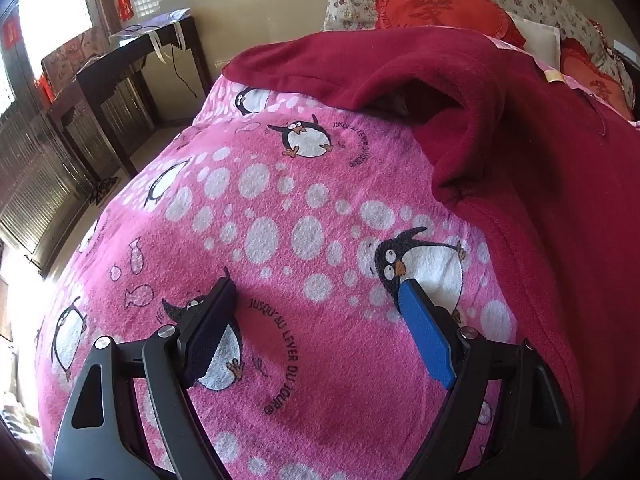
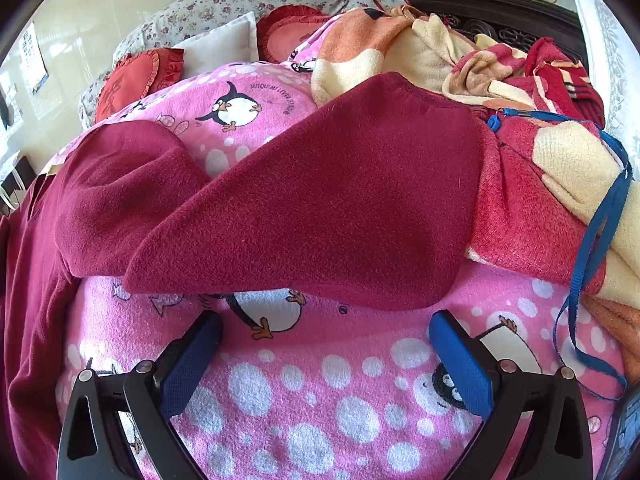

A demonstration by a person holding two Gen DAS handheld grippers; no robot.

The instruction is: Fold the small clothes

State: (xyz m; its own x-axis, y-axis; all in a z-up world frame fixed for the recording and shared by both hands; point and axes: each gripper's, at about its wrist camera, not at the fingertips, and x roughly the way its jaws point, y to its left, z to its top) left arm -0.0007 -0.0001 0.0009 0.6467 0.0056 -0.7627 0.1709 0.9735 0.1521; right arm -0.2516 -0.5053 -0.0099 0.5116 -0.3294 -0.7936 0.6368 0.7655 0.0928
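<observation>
A dark red fleece garment (image 1: 540, 152) lies on a pink penguin-print blanket (image 1: 280, 220) that covers the bed. In the left wrist view it fills the right side, one sleeve opening gaping toward me. My left gripper (image 1: 316, 292) is open and empty, just above the blanket, left of the garment's edge. In the right wrist view the garment's sleeve (image 2: 320, 208) lies spread flat straight ahead, and the body runs down the left edge. My right gripper (image 2: 324, 320) is open and empty, fingertips just short of the sleeve's near edge.
Red heart cushions (image 2: 136, 80) and a floral pillow (image 2: 224, 4) sit at the bed's head. A heap of orange, cream and red blankets (image 2: 540, 160) with a blue lanyard (image 2: 592, 240) lies to the right. A dark wooden table (image 1: 132, 64) stands beside the bed.
</observation>
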